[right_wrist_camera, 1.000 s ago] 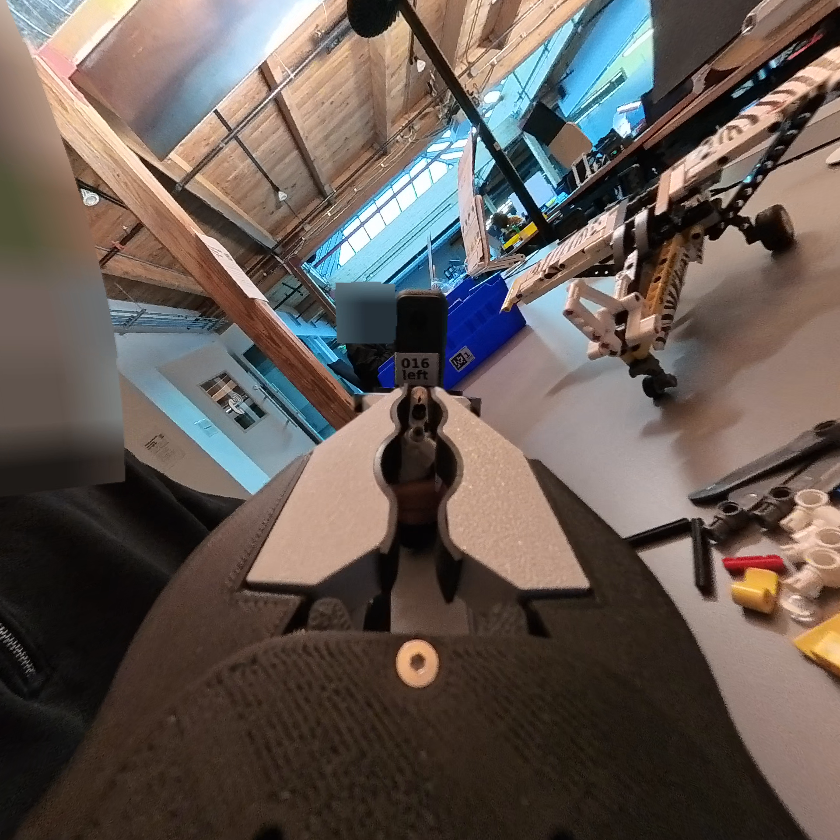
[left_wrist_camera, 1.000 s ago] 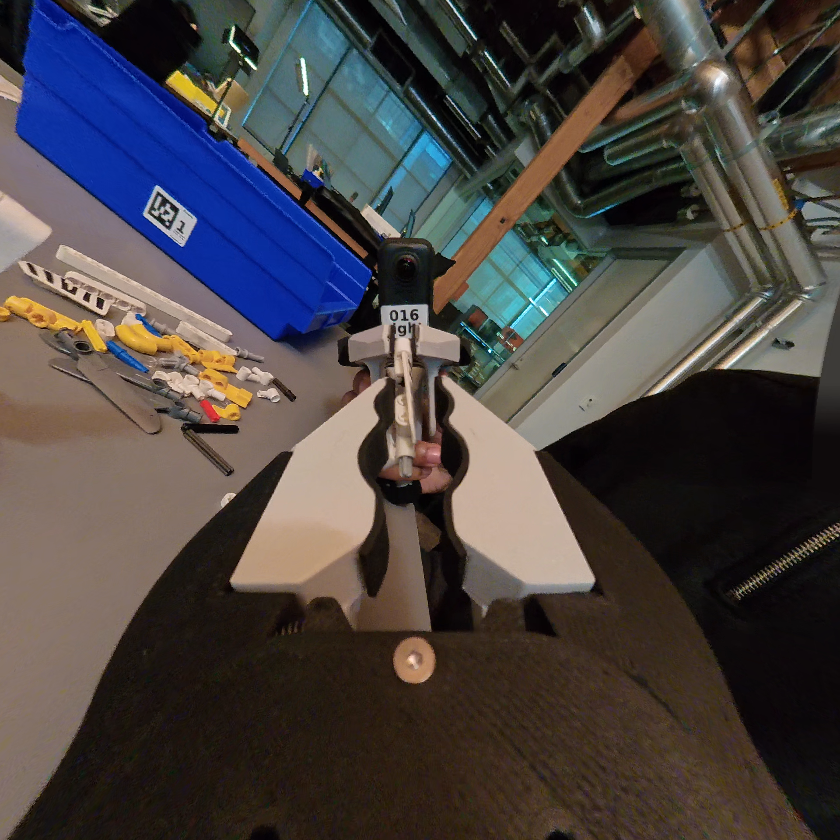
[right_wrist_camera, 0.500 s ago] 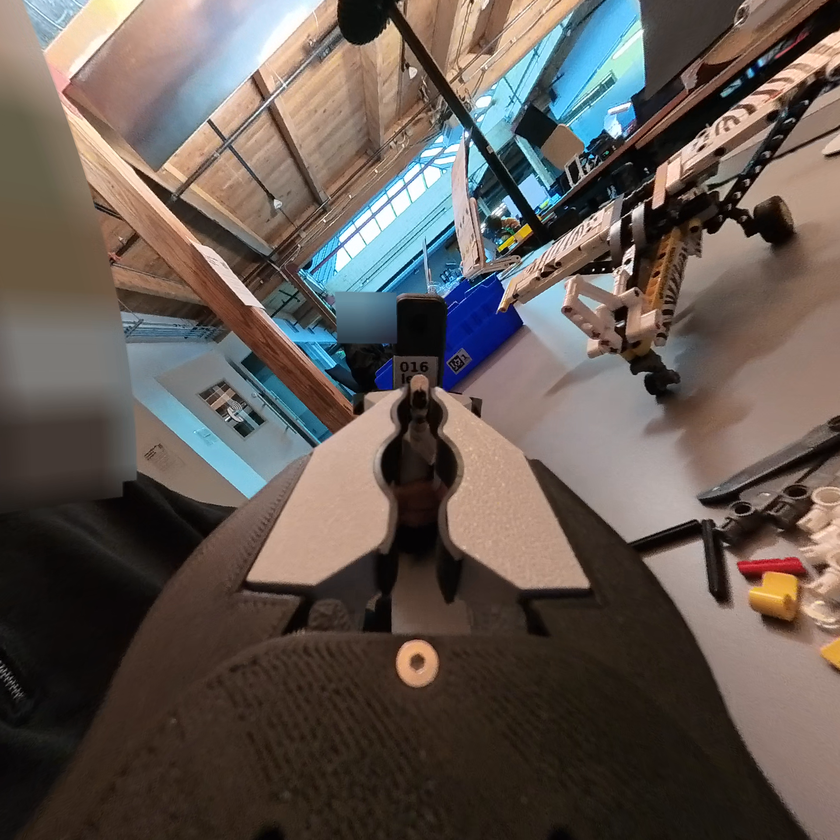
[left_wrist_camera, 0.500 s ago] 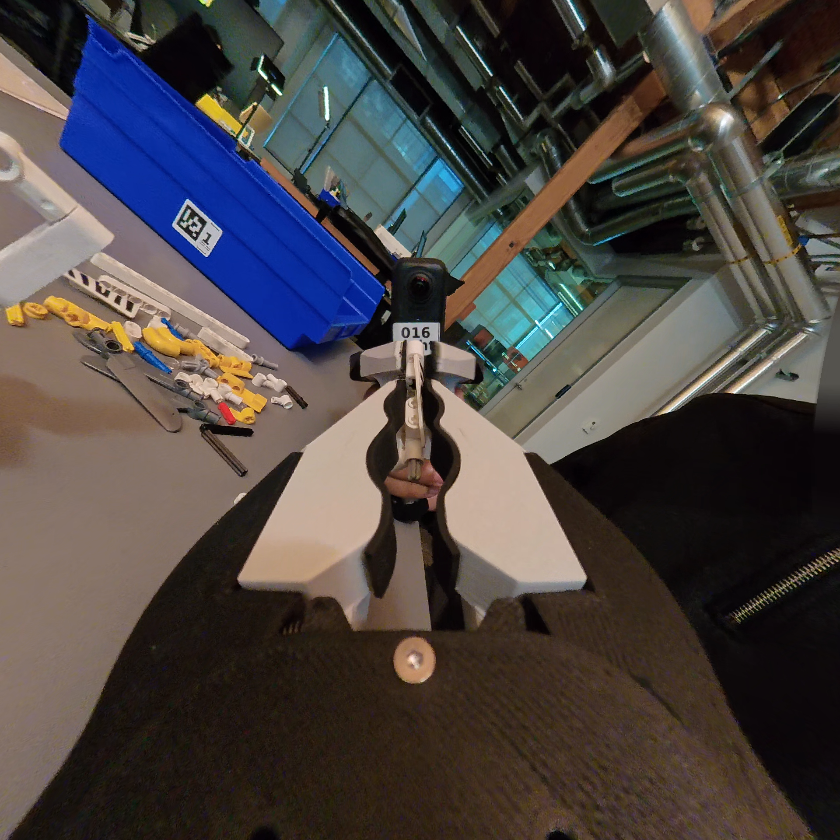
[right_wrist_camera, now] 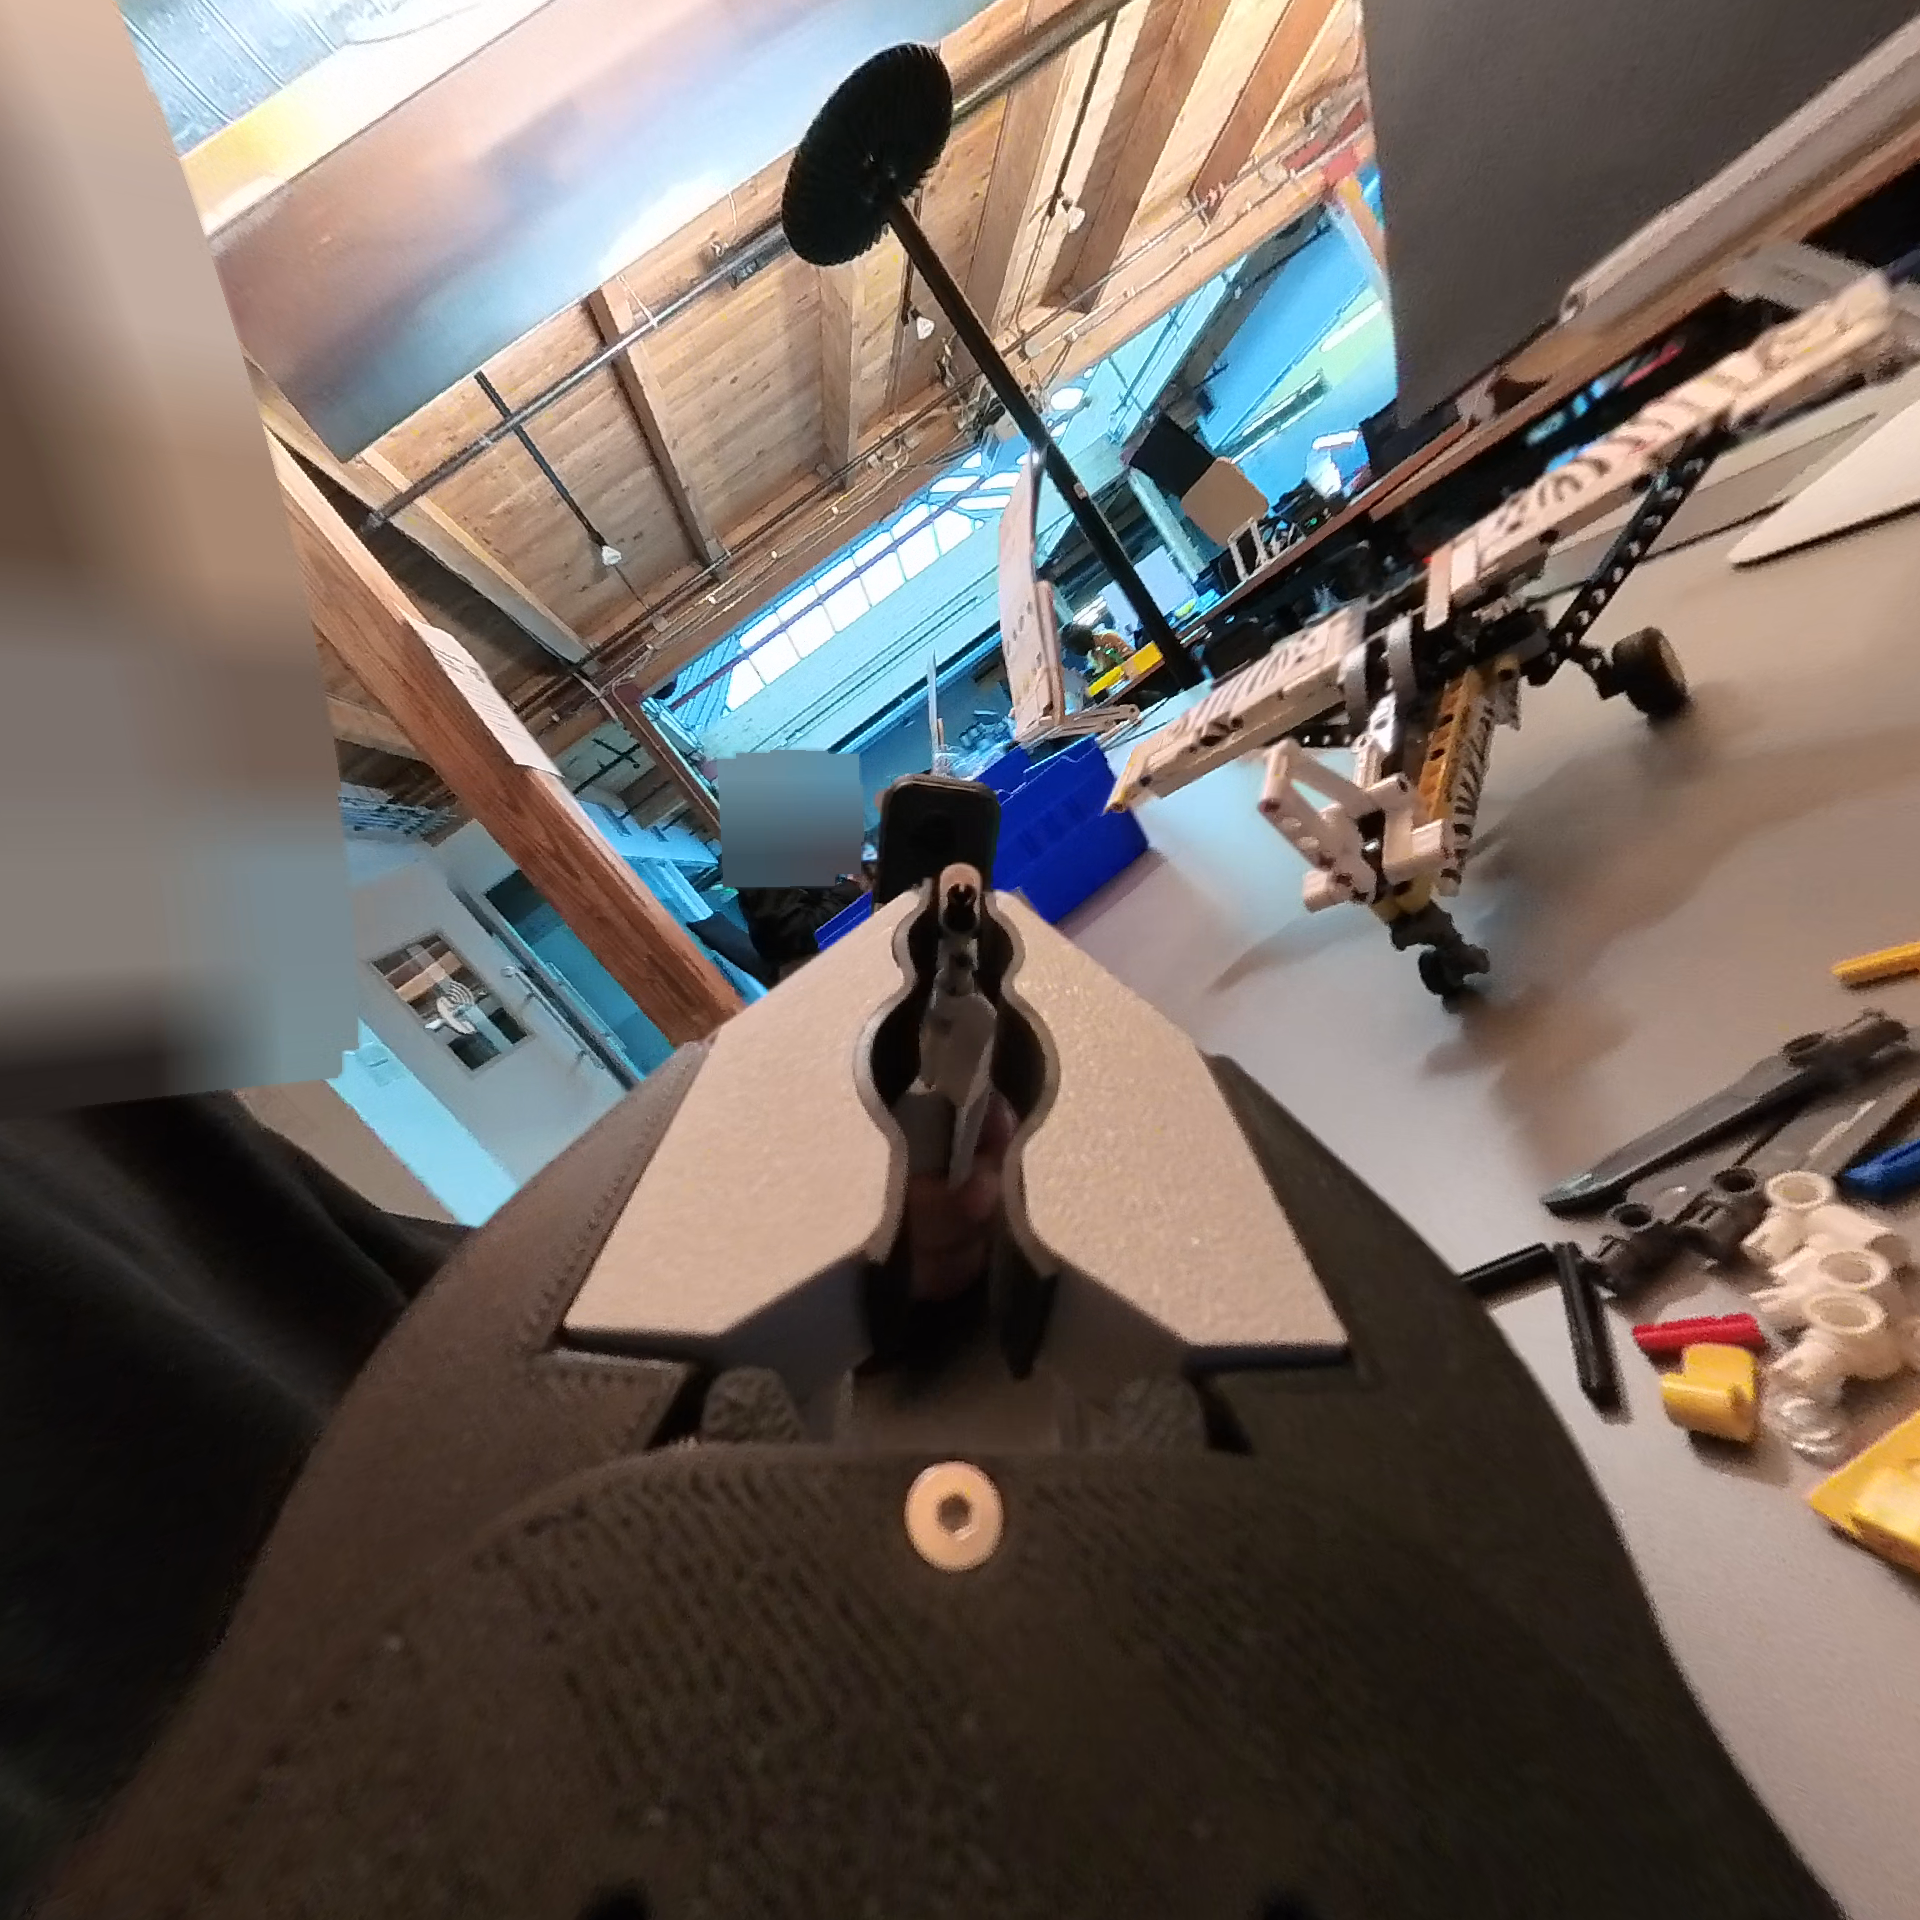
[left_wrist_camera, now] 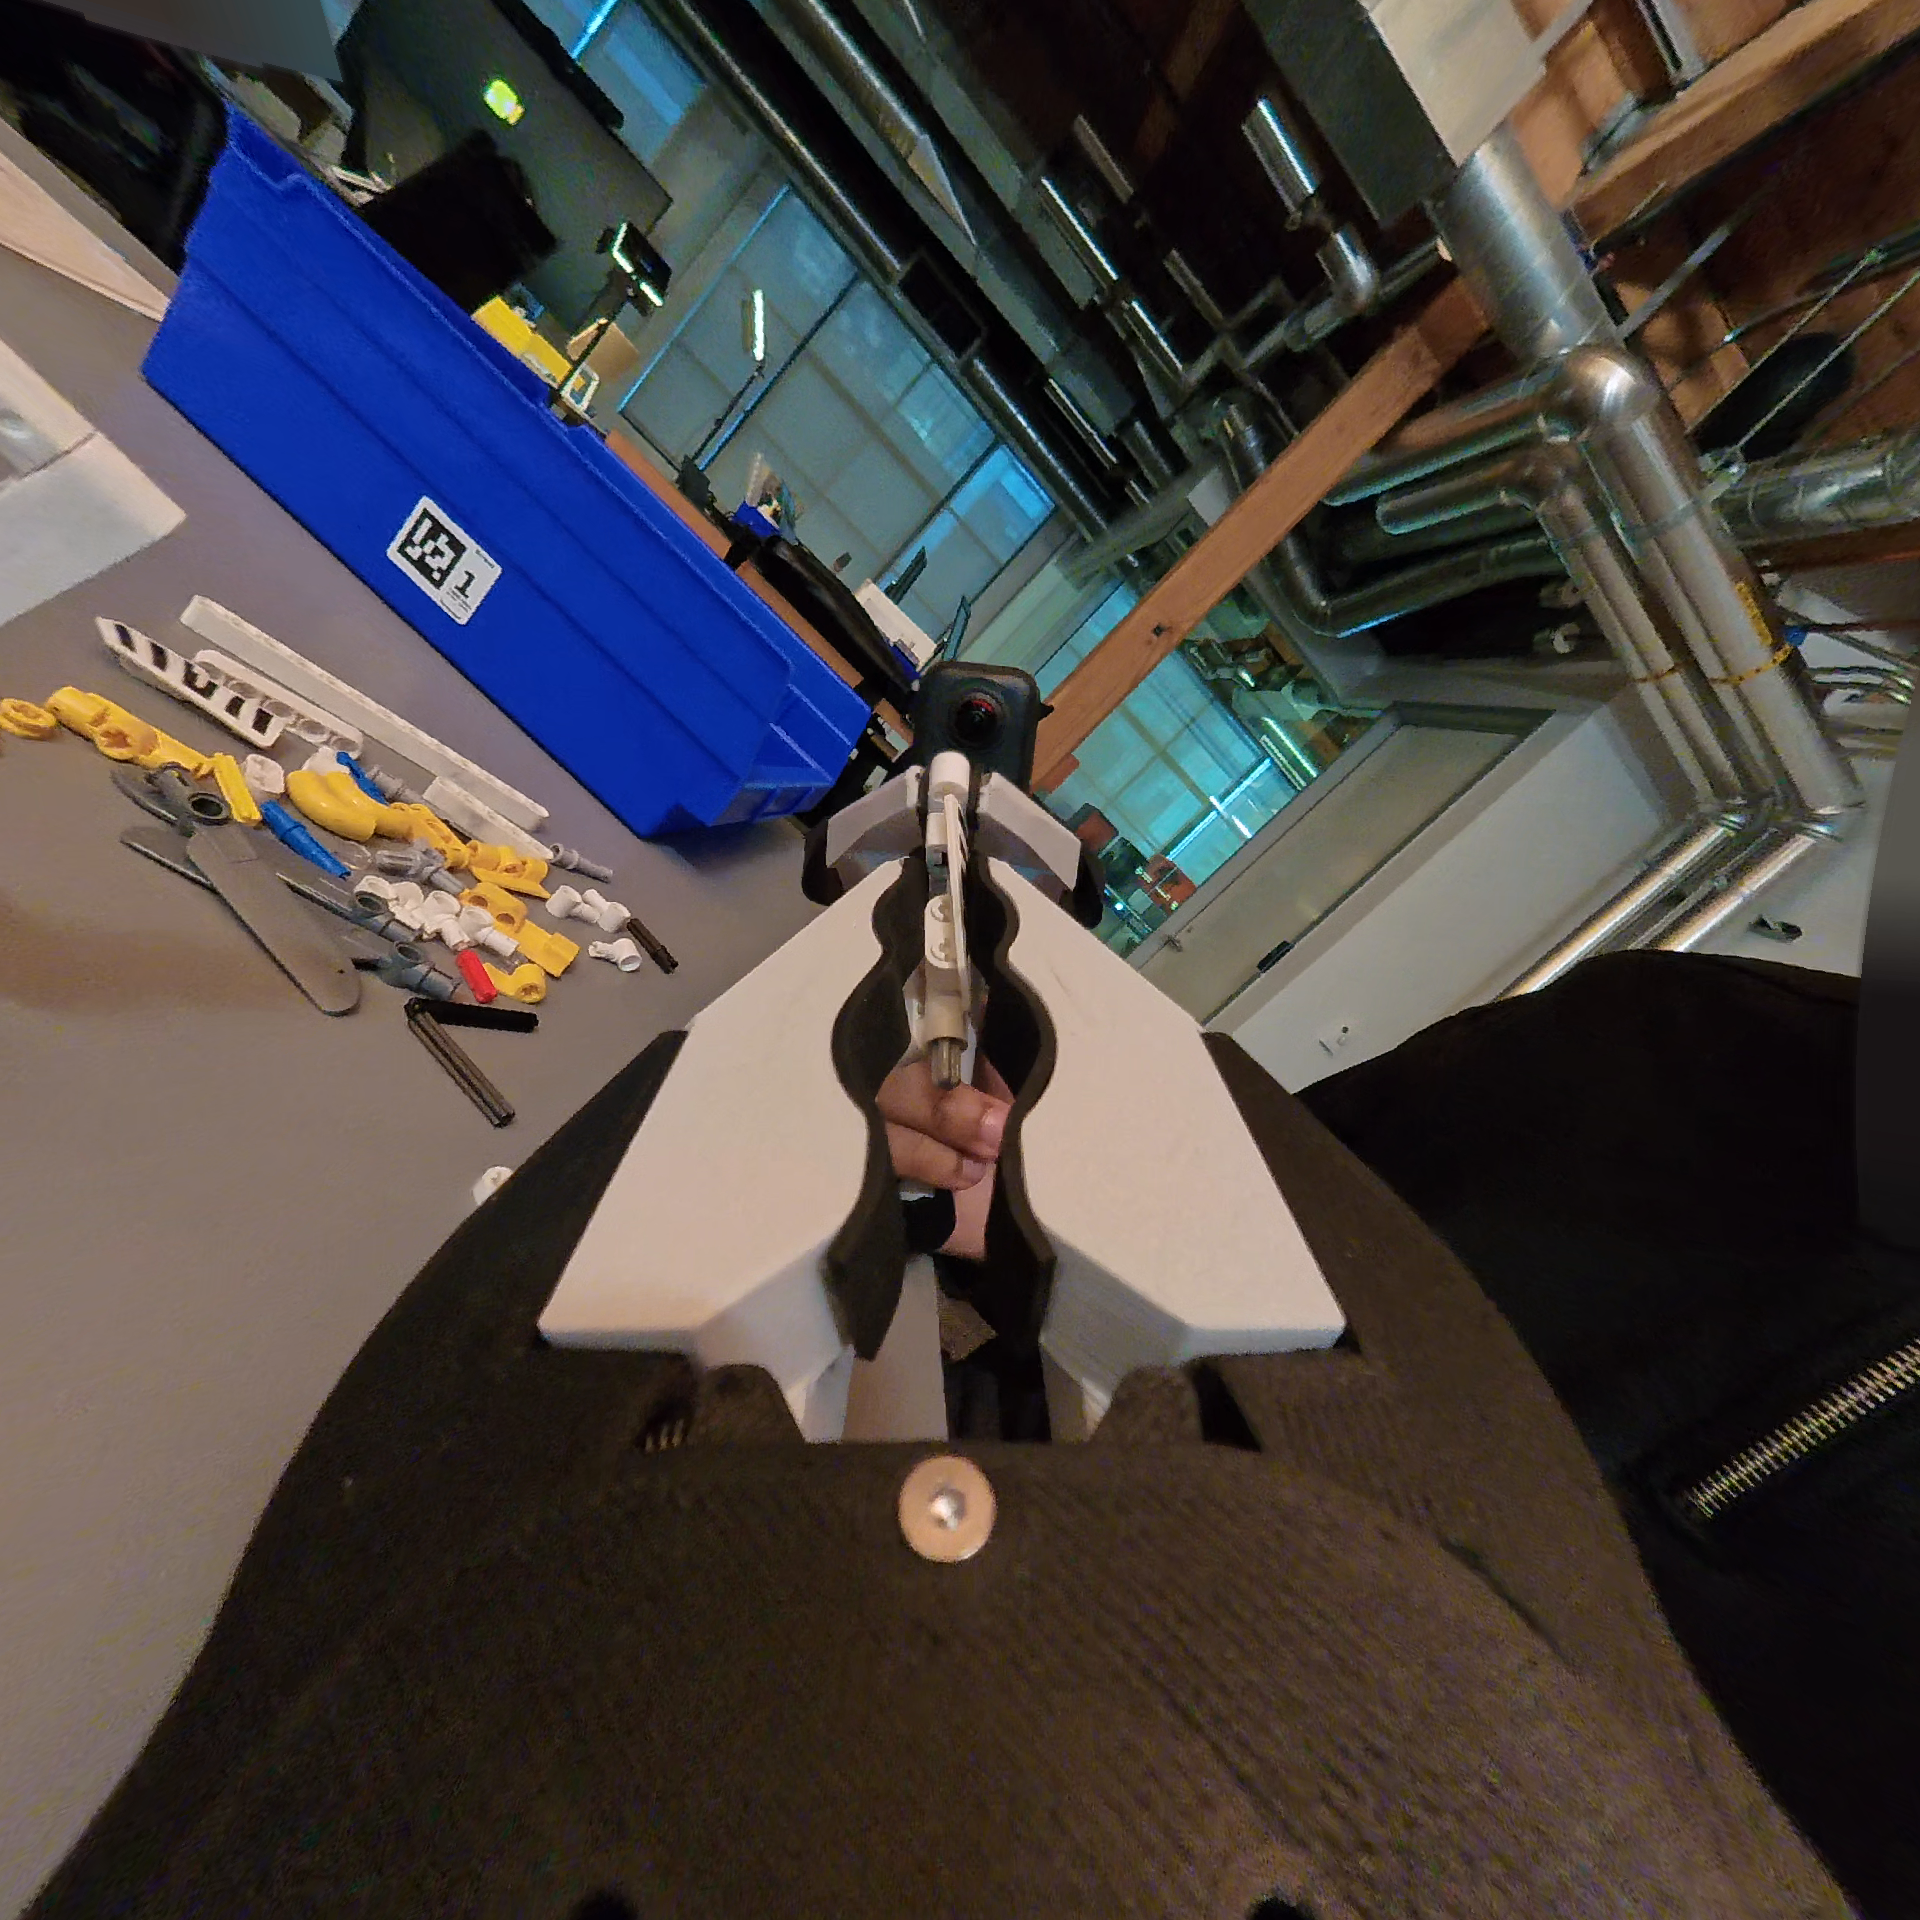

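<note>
Left wrist view: both tongs point(left_wrist_camera: 943, 883) clamp one white beam point(left_wrist_camera: 948, 925) above grey table point(left_wrist_camera: 208, 1143), piped ceiling.

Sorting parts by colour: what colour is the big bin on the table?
Blue, clearest in the left wrist view: bin.

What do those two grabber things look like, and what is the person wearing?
The left gripper has two pale, wedge-shaped fingers lined with wavy black pads, on a rough black body with a round silver screw. The right gripper is the same shape, its fingers looking greyer. Each carries a small black camera. The person wears a black jacket with a metal zip.
</note>
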The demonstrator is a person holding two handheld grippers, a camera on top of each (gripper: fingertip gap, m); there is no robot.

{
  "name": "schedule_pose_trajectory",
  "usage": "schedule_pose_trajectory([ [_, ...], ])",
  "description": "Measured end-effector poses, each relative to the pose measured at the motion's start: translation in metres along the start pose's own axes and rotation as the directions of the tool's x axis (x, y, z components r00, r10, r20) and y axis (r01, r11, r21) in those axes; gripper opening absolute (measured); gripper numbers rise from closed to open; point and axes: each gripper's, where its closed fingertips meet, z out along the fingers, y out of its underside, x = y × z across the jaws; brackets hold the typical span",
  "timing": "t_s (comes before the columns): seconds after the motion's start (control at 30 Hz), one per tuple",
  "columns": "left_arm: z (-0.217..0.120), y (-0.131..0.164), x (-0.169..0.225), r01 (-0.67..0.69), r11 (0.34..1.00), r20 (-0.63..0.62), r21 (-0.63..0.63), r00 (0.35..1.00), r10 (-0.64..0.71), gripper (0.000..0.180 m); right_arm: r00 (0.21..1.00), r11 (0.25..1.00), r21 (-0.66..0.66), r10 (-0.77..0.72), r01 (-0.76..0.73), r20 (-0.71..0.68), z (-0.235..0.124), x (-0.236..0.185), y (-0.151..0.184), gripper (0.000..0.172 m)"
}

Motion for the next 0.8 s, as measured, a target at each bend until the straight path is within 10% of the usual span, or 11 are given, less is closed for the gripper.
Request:
schedule_pose_trajectory([
  [0.17,0.001,0.002,0.004,0.004,1.000,-0.020,0.007,1.000,-0.004,0.007,0.999,0.998,0.029,-0.050,0.050,-0.013,-0.003,-0.004,-0.004,0.005],
  [0.27,-0.008,0.001,0.005,0.011,1.000,-0.012,0.015,1.000,-0.011,0.006,0.995,0.953,0.295,0.086,-0.069,-0.044,-0.052,0.028,-0.057,0.004],
  [0.43,-0.011,-0.006,-0.002,0.013,0.999,0.020,0.053,1.000,-0.014,0.006,0.985,0.987,0.052,-0.144,0.149,-0.100,-0.017,0.006,-0.018,0.005],
  [0.8,-0.055,0.007,-0.047,0.067,0.973,0.398,-0.221,0.917,0.027,0.005,0.999,0.998,0.029,0.051,-0.050,-0.015,-0.014,0.017,-0.014,0.004],
])
